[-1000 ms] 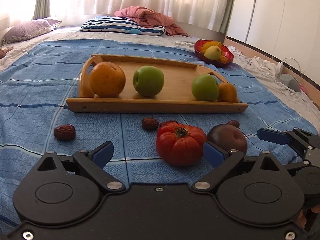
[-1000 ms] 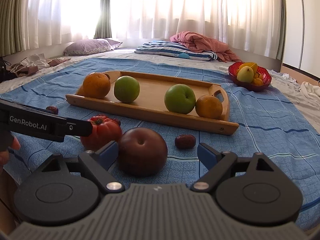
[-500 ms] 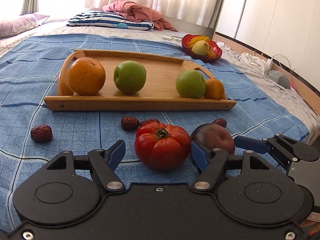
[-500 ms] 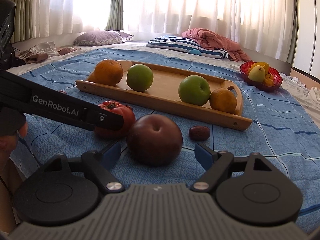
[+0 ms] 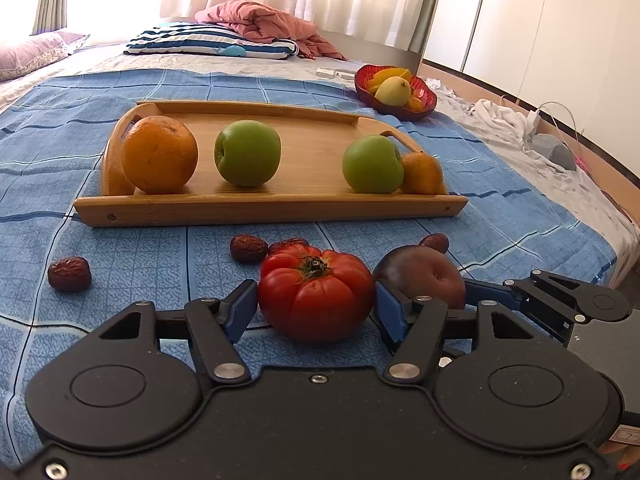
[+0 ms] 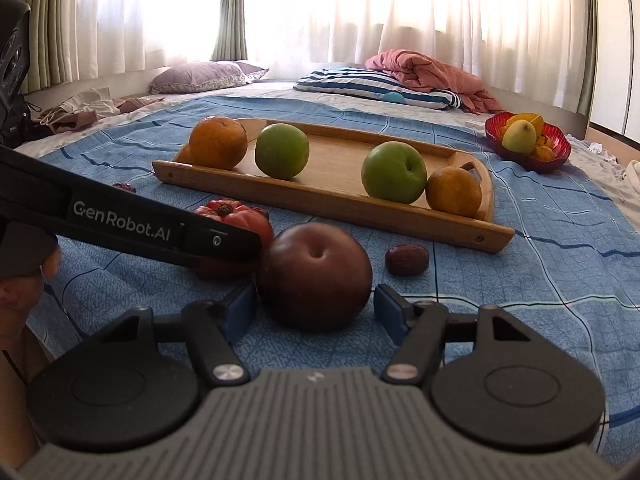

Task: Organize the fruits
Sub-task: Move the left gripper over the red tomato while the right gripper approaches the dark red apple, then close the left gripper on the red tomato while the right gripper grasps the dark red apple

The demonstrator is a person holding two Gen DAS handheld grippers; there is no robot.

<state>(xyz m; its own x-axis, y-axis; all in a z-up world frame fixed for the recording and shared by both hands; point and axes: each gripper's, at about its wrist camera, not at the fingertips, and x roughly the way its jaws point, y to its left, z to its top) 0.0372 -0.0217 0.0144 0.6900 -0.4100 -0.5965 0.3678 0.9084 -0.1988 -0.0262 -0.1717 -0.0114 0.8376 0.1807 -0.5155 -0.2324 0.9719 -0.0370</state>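
grasping step: our left gripper, jaws apart, brackets the tomato; right gripper, also spread, brackets the dark plum. next we squeeze both, carrying them toward twelve o'clock onto the wooden tray.

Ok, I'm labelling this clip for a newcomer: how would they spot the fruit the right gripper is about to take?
Start at the wooden tray on the blue blanket. On the cloth in front of its near edge lies a dark purple-brown plum, between the right gripper's open fingers. Its neighbours are a ribbed red tomato and a small wrinkled date.
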